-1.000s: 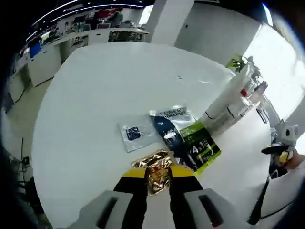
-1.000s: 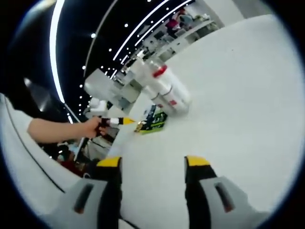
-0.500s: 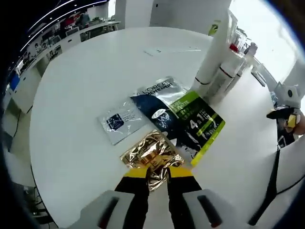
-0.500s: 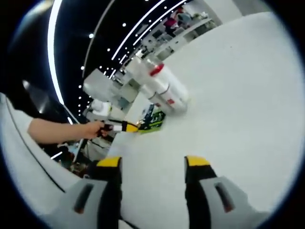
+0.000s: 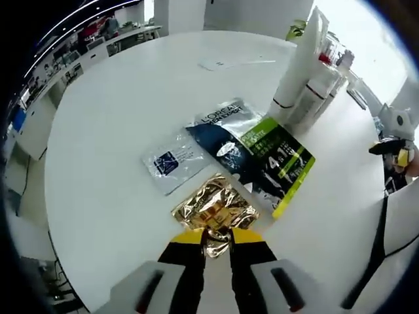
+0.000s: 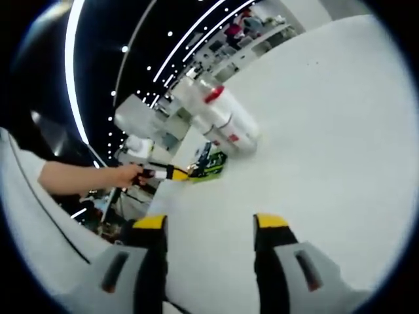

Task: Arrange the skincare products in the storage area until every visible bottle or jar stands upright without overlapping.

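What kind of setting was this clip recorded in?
Probably an open-plan office or lab: a large round white table in the left gripper view, rows of desks behind it, and long ceiling light strips in the right gripper view.

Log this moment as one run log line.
left gripper: shut on crinkled gold foil sachet | right gripper: open, above round white table

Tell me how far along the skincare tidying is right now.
Done: white bottles stand upright together at the table's far edge. In hand: the left gripper is shut on the gold sachet. Left: the gold sachet touches the dark-and-green packet, and the right gripper is open and empty.
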